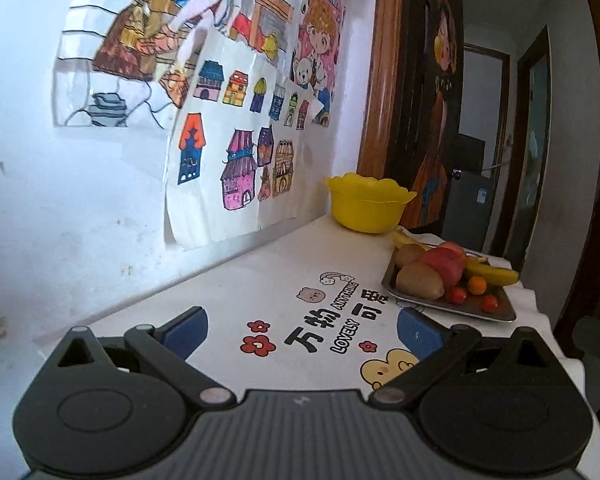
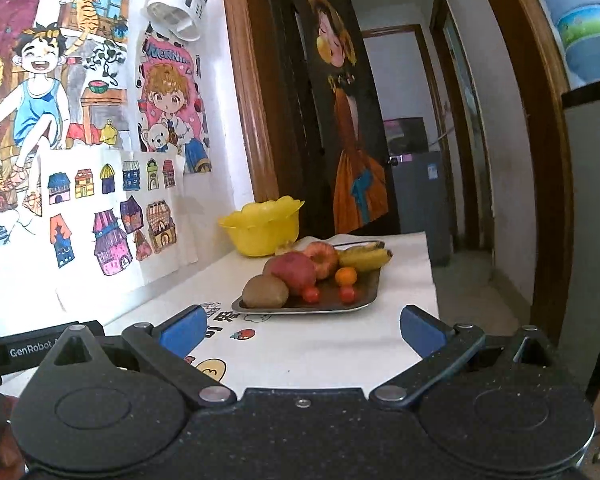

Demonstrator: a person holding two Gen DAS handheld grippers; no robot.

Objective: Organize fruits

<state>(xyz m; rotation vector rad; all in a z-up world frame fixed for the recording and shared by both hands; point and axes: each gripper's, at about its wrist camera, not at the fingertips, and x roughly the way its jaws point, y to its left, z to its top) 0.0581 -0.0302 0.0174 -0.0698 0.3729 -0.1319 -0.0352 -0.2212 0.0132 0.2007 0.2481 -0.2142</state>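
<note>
A steel tray [image 2: 364, 299] [image 1: 500, 312] on the white table holds a kiwi [image 2: 265, 291] [image 1: 419, 281], red apples [image 2: 292, 270] [image 1: 444, 264], bananas [image 2: 364, 257] [image 1: 494, 274], a small orange [image 2: 346, 276] [image 1: 477, 285] and cherry tomatoes [image 2: 311, 294] [image 1: 457, 294]. An empty-looking yellow bowl [image 2: 262, 228] [image 1: 366, 204] stands behind the tray near the wall. My left gripper [image 1: 302, 330] is open and empty, left of the tray. My right gripper [image 2: 302, 328] is open and empty, just in front of the tray.
The table [image 2: 324, 344] has a white printed cover and ends at the right and far edges. Drawings [image 1: 228, 148] hang on the wall to the left. A dark door with a painted figure [image 2: 340, 120] stands behind the table. A white utensil holder [image 2: 176, 0] hangs on the wall.
</note>
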